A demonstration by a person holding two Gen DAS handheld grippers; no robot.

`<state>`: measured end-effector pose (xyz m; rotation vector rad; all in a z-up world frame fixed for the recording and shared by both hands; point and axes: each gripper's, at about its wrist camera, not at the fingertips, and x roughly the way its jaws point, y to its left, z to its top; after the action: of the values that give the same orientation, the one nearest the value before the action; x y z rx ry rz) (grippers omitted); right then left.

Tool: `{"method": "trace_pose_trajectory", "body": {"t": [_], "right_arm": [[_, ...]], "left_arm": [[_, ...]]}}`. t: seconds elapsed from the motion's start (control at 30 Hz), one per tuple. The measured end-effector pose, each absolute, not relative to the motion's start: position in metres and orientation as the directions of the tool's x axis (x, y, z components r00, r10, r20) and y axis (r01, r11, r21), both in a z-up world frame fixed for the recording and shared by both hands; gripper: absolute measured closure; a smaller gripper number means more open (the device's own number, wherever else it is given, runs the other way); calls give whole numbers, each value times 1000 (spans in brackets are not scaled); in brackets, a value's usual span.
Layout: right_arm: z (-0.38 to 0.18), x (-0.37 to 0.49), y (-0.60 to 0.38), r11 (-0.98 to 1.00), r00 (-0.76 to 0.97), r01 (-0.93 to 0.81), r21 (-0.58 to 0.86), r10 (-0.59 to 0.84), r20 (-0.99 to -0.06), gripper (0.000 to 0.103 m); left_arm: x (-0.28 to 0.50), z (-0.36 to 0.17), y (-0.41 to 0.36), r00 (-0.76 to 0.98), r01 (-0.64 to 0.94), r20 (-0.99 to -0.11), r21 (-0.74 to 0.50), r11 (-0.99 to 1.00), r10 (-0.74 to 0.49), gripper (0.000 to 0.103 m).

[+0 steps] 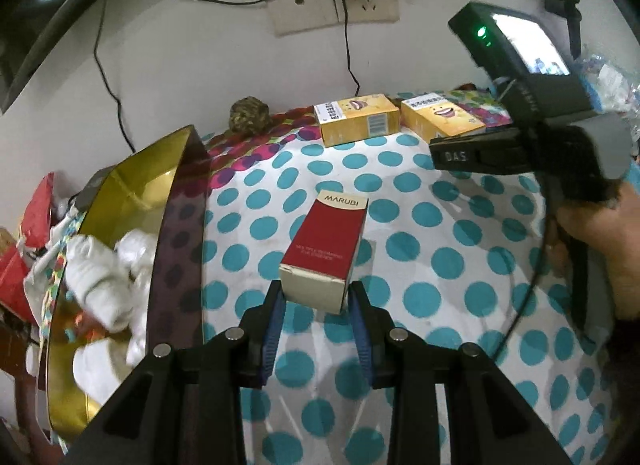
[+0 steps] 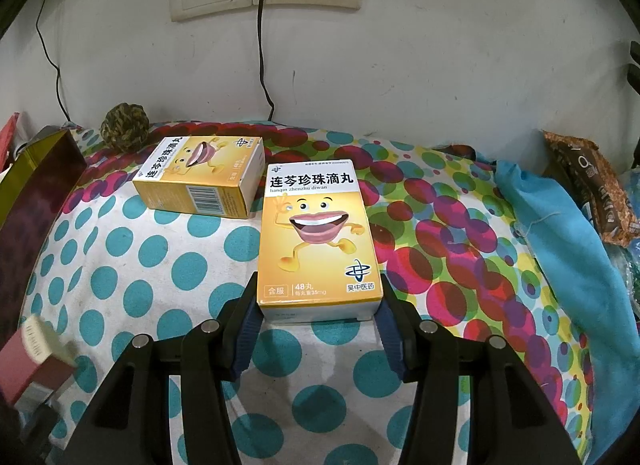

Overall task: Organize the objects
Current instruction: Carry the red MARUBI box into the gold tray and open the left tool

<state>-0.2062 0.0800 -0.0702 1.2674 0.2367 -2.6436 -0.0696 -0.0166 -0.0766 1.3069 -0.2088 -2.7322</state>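
Left gripper (image 1: pixel 316 297) clamped the red box's (image 1: pixel 326 241) near end, right gripper (image 2: pixel 318 313) likewise the yellow box (image 2: pixel 316 237), probably for stowing in the gold bin (image 1: pixel 132 193) at 9 o'clock.

Both wrist views low, close over dotted cloth (image 1: pixel 440 265), facing socket wall (image 2: pixel 360 65) — shared: two yellow boxes (image 2: pixel 200 177), rope ball (image 1: pixel 248 115).

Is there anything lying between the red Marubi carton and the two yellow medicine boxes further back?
No. In the left wrist view, only bare dotted cloth separates the red Marubi carton from the two yellow medicine boxes.
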Motion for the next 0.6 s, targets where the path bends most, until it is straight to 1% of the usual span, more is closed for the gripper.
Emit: {"method": "trace_pose_trajectory", "body": {"t": [0.3,0.4,0.6], "right_arm": [[-73,-209,81,-966,-616,248,-71,-100,-781,53],[-72,-208,80,-966,-617,248,-76,-97,-781,53],[-70,-210,82,-965,-622,247,-92,-85,-778,53]], "left_arm": [[-39,-72,-18,-612,53,-779,126,-991,-132,71],[-29,-69,-17,-616,51,-776,130,-990,-134,71],[-9,-57,-25,-619,70,-776,97,-993,-120,71]]}}
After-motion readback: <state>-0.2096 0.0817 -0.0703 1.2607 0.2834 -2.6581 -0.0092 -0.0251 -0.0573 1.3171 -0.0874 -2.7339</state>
